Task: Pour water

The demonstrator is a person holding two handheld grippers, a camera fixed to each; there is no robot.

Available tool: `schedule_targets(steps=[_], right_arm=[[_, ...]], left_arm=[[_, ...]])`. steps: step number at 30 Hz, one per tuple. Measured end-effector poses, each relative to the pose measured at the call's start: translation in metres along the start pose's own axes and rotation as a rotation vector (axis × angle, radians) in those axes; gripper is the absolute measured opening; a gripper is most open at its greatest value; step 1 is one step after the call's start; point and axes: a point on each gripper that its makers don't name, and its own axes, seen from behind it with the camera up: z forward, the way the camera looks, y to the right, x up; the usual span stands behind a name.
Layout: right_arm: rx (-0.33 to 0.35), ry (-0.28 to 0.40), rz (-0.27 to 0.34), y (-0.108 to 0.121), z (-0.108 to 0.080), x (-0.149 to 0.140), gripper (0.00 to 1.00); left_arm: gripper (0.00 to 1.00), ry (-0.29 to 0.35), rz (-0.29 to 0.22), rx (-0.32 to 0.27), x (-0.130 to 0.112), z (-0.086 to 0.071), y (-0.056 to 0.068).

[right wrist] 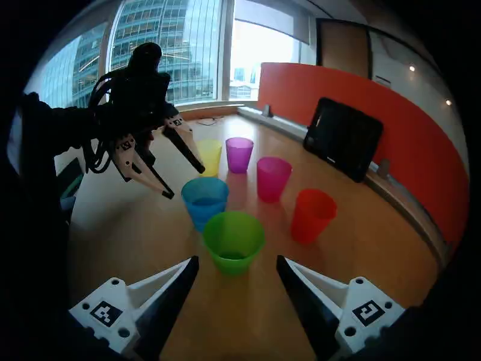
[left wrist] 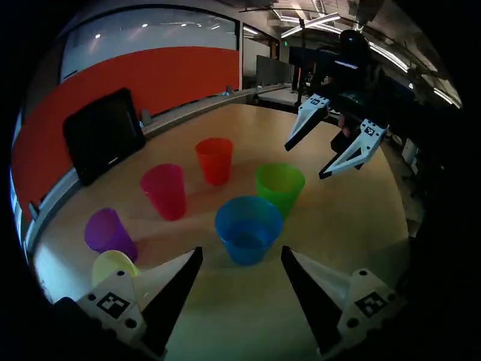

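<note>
The left gripper (left wrist: pixel 240 249) spread, empty, just short of the blue cup (left wrist: pixel 248 228) on the near table (left wrist: pixel 343 228); right of it the green cup (left wrist: pixel 279 188), then the right gripper (left wrist: pixel 304 162), also spread. Light, thin plastic, probably slippery: pinch mid-wall gently

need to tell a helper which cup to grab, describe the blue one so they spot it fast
On the light wooden table by the orange wall, find the green plastic cup. The blue plastic cup stands beside it, the only blue one among its neighbours.
</note>
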Motion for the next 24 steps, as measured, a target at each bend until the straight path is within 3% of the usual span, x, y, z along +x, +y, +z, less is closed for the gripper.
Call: schedule_targets(steps=[24], right_arm=[[0.033,-0.047,-0.013,0.0,0.042,-0.01,1.0]], left_arm=[[0.97,-0.01,-0.012,-0.043,0.002,0.031,0.005]])
